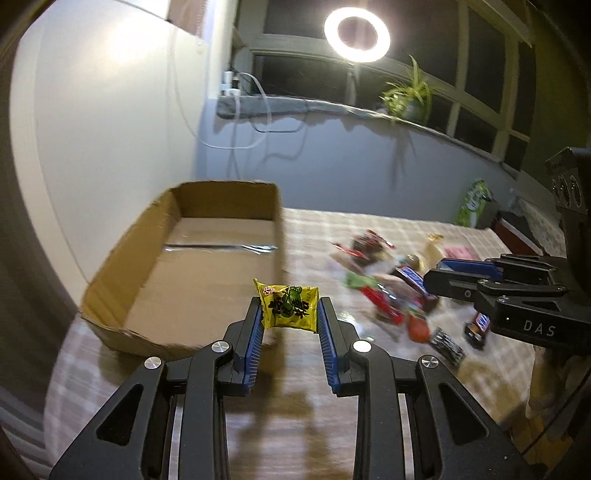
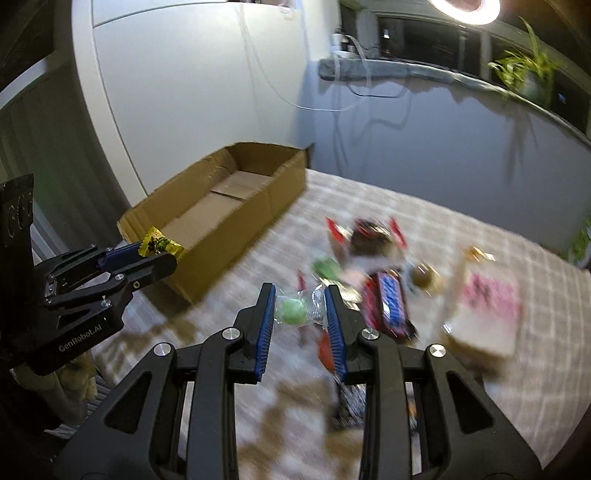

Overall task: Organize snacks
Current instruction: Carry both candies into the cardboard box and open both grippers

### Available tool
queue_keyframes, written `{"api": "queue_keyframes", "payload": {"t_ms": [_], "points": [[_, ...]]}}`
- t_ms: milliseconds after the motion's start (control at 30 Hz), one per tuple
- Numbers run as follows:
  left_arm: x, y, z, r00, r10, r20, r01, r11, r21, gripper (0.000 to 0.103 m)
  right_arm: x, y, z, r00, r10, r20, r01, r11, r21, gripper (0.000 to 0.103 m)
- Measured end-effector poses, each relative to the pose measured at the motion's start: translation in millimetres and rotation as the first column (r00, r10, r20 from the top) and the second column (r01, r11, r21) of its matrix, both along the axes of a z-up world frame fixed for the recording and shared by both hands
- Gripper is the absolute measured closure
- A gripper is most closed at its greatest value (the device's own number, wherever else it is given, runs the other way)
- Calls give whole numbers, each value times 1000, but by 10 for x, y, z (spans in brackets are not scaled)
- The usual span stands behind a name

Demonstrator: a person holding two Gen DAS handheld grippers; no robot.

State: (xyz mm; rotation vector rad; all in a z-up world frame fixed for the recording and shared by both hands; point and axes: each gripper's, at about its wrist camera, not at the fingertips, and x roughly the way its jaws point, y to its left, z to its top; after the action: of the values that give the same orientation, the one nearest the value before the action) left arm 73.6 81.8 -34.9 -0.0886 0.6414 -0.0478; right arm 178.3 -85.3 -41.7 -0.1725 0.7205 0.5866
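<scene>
Left gripper [image 1: 290, 308] pinches a yellow foil snack packet [image 1: 290, 307], right gripper [image 2: 300, 308] clamps a clear-wrapped green round candy [image 2: 291, 311]; open brown cardboard box [image 1: 147, 236] lies ahead-left of both, left nearer, long axis receding; readable: "DAS", "GenRobot.AI".

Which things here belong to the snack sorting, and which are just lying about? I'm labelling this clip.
Part of the job:
yellow snack packet, held in the left gripper
green wrapped candy, held in the right gripper
cardboard box
loose snack pile on the table

Just lying about:
ring light
potted plant
white cables
</scene>
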Motion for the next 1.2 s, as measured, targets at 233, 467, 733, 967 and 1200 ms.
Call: {"api": "queue_keyframes", "payload": {"t_ms": [233,467,733,967,1200], "points": [[116,341,3,997,76,6,-76,997,8,76,254,500,87,997,82,0,-82,997,3,75],[179,573,-56,993,114,-7,-114,994,1,76,451,1008,95,990,144,4,-143,990,-15,75],[205,745,-114,990,139,-25,-140,990,-13,76,631,1413,-44,983,180,-35,-181,983,-32,75],[208,812,-128,988,150,-33,-151,988,-23,75,686,1511,-116,981,191,-44,-193,980,-47,72],[208,825,-138,985,168,-40,-169,985,-30,61,666,1502,-94,982,186,-25,-187,981,-43,42]]}}
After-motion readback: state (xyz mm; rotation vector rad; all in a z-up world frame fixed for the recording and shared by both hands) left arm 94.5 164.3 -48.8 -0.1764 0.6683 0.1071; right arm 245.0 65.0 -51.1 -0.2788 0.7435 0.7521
